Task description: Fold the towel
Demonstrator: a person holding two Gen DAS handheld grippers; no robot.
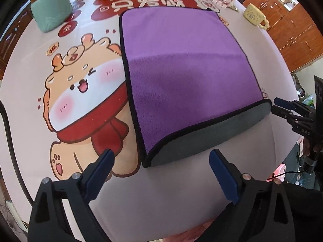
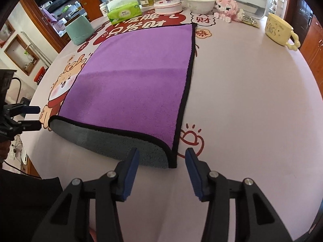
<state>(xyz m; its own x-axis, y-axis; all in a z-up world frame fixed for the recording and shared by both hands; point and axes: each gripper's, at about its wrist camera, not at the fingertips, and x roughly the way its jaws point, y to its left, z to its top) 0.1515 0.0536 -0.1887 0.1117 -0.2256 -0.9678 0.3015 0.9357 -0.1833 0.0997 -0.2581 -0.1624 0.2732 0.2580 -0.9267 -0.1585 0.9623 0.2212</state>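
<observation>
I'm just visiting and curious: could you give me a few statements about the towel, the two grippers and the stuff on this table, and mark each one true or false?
1. The towel lies on the table, purple face up, with a grey strip along its near edge. True.
2. The right gripper is clamped on the towel. False: it is open, near the towel's corner.
3. The left gripper is open. True.
4. A yellow mug stands on the towel. False: it stands on the table, well apart.
5. A white bowl sits beyond the towel. True.
</observation>
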